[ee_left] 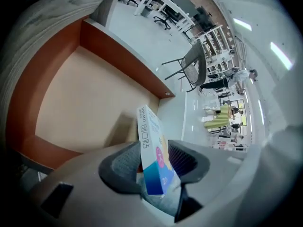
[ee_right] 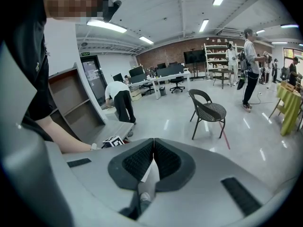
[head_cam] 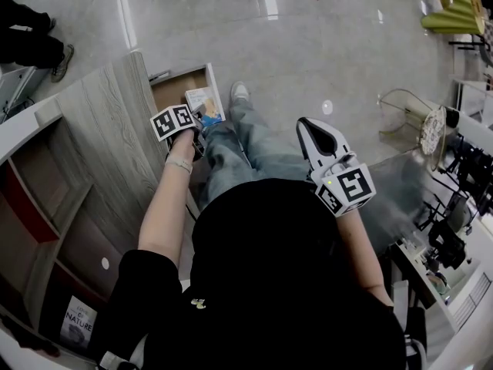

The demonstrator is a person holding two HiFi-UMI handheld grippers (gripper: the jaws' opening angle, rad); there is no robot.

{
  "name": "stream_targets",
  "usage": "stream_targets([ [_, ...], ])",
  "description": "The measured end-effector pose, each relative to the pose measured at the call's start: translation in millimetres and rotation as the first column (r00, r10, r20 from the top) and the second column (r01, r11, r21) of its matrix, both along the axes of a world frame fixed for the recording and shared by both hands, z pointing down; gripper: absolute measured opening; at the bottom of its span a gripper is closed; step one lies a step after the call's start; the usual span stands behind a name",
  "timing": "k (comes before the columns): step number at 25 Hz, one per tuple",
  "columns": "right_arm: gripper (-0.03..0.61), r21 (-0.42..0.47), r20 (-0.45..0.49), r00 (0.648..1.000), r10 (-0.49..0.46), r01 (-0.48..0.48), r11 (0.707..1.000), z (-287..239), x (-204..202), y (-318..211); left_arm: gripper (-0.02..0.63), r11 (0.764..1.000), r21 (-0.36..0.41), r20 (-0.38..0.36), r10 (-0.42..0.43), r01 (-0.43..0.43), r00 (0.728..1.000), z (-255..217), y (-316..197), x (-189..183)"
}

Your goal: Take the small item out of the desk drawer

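Observation:
The desk drawer [head_cam: 179,83] stands pulled out beside the wooden desk top. In the left gripper view its pale floor [ee_left: 85,103] and brown walls lie bare below the jaws. A small white, blue and pink box [ee_left: 149,126] stands on edge between the pads of my left gripper [ee_left: 154,146], which is shut on it. The head view shows that gripper [head_cam: 202,120] over the drawer's near end, with the box [head_cam: 202,101] just ahead of it. My right gripper [head_cam: 306,126] hovers over the person's lap, away from the drawer. Its jaws [ee_right: 153,144] are shut and hold nothing.
The grey wooden desk top [head_cam: 92,129] runs along the left, with open shelves [head_cam: 38,230] below it. The person's jeans-clad legs [head_cam: 246,149] sit right of the drawer. A wicker chair [ee_right: 207,110] and standing people are on the shiny floor beyond.

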State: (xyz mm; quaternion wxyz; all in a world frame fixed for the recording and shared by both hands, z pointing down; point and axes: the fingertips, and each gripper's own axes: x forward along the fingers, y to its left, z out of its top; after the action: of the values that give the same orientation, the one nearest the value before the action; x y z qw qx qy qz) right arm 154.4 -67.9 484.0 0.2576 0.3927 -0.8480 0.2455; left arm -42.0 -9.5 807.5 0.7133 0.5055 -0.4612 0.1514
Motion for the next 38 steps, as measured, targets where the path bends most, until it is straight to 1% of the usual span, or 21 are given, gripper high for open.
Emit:
stream_targets([
  [4,-0.003,0.006,-0.002,1.0,-0.015,0.015,1.0,-0.9,-4.1,0.6,0.144,0.999,0.016,-0.044,-0.032,0.033,0.999,-7.3,-3.2,2.1],
  [7,-0.003,0.01,-0.003,1.0,-0.015,0.015,1.0,-1.1,-6.0,0.4,0.13,0.999,0.029,-0.055,-0.028,0.03,0.998,-9.7,-6.0,5.3],
  [11,-0.003,0.017,-0.004,1.0,-0.024,0.024,1.0,-0.9,-10.7,-0.4,0.13,1.0,0.029,-0.041,-0.006,0.007,0.999,-7.6,-8.4,4.1],
  [14,-0.003,0.025,0.0,0.999,-0.036,0.036,0.999,-2.9,-13.5,-0.5,0.112,0.999,0.045,-0.018,0.014,-0.013,1.0,-14.9,-10.2,2.0],
  [16,-0.003,0.033,0.01,0.999,-0.043,0.043,0.999,-5.6,-14.4,-1.2,0.1,0.997,0.069,0.004,0.033,-0.034,0.999,-24.8,-12.2,2.2],
  [19,-0.003,0.046,0.027,0.998,-0.058,0.057,0.997,-9.2,-19.4,-4.0,0.098,0.991,0.114,0.033,0.061,-0.065,0.998,-43.4,-17.5,1.6],
  [23,-0.003,0.072,0.053,0.995,-0.089,0.085,0.994,-16.9,-30.5,-8.3,0.098,0.979,0.185,0.06,0.074,-0.083,0.995,-74.3,-25.1,-1.2],
  [26,-0.003,0.101,0.073,0.99,-0.12,0.113,0.988,-26.8,-41.1,-12.4,0.098,0.962,0.256,0.08,0.076,-0.094,0.994,-104.9,-31.9,-5.9],
  [28,-0.003,0.121,0.088,0.986,-0.142,0.131,0.984,-35.6,-48.0,-15.4,0.098,0.949,0.305,0.084,0.063,-0.086,0.994,-128.6,-34.7,-9.0],
  [32,-0.003,0.165,0.114,0.975,-0.191,0.171,0.971,-56.4,-61.9,-22.3,0.098,0.914,0.4,0.102,0.033,-0.071,0.994,-177.3,-36.3,-17.3],
  [34,-0.003,0.187,0.128,0.968,-0.214,0.189,0.964,-66.7,-68.9,-26.2,0.098,0.888,0.453,0.125,0.024,-0.078,0.992,-205.1,-39.0,-22.5],
  [38,-0.003,0.224,0.153,0.954,-0.256,0.219,0.95,-87.1,-83.6,-29.6,0.098,0.825,0.557,0.172,0.005,-0.101,0.985,-262.1,-42.9,-34.7],
])
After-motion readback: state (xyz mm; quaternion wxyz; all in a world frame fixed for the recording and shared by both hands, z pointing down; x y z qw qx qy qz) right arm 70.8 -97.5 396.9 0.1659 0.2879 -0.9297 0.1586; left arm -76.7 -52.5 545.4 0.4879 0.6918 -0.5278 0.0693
